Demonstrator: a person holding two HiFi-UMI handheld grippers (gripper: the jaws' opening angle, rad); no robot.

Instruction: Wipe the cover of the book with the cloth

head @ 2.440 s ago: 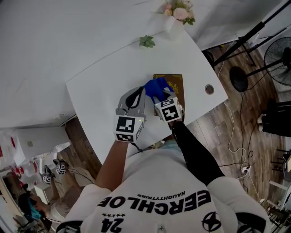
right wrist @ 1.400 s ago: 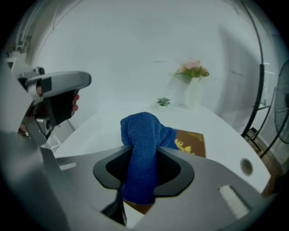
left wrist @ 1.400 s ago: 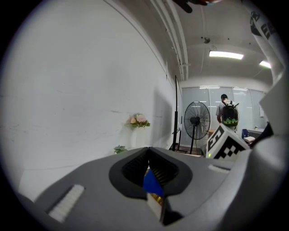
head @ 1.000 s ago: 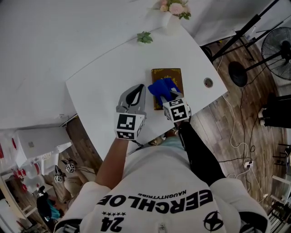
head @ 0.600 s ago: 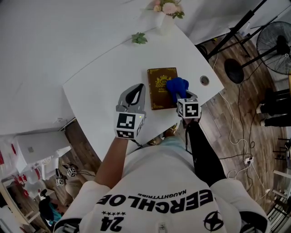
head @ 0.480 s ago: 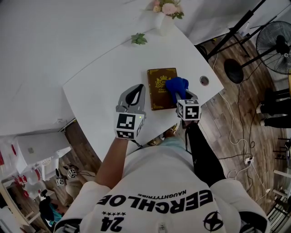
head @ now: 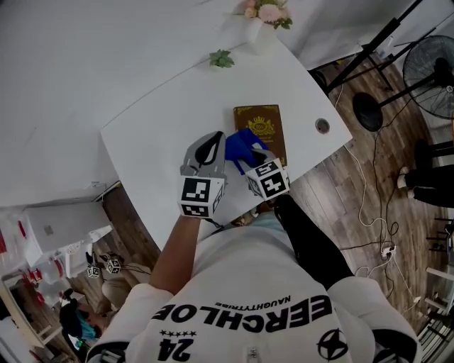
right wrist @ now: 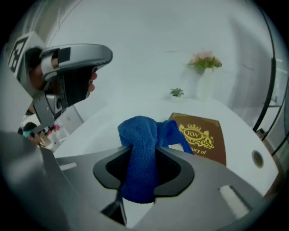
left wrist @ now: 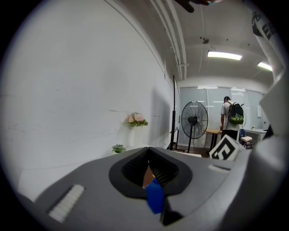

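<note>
Book (head: 264, 126) lies flat on the white surface (head: 159, 131), long axis pointing away from you, just ahead and right of your right gripper (head: 250, 157). Its fingers pinch the blue cloth (head: 241, 144). Your left gripper (head: 217, 137) waits alongside, fingers closed on nothing.

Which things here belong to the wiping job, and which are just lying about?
Job: cloth, book, right hand-held gripper clamping the cloth.
Lying about: flowers, small plant, fan, left hand-held gripper, shut and empty.
</note>
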